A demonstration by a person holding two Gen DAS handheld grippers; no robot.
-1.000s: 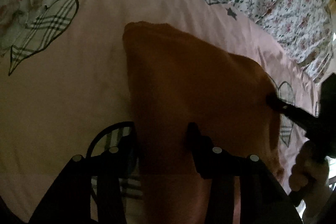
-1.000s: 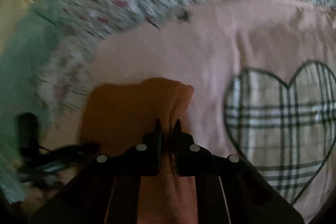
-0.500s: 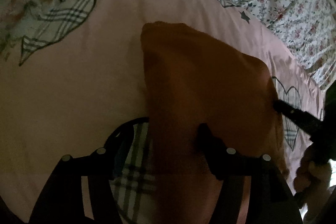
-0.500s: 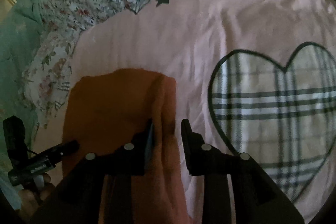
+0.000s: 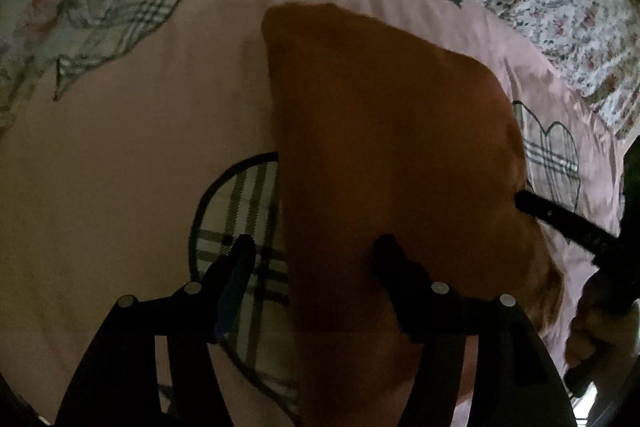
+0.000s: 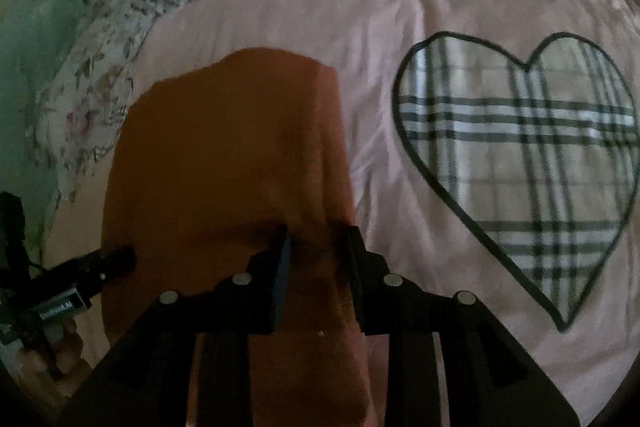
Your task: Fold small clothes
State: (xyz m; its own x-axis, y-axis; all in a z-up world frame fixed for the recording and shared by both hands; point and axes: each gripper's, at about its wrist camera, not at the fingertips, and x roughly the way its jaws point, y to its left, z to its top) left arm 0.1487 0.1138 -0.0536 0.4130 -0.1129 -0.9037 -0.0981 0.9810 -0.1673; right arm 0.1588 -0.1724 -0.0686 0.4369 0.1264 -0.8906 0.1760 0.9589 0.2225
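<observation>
Your left gripper (image 5: 316,255) and right gripper (image 6: 318,239) have just been opening; fingers released, straddling opposite edges of the orange cloth (image 5: 384,155). Cloth lies folded on the pink sheet (image 6: 380,7).

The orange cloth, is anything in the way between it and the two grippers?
No, nothing visible. The orange cloth lies on the pink sheet, its edges between the jaws of the left gripper and right gripper, which have just been opening.
</observation>
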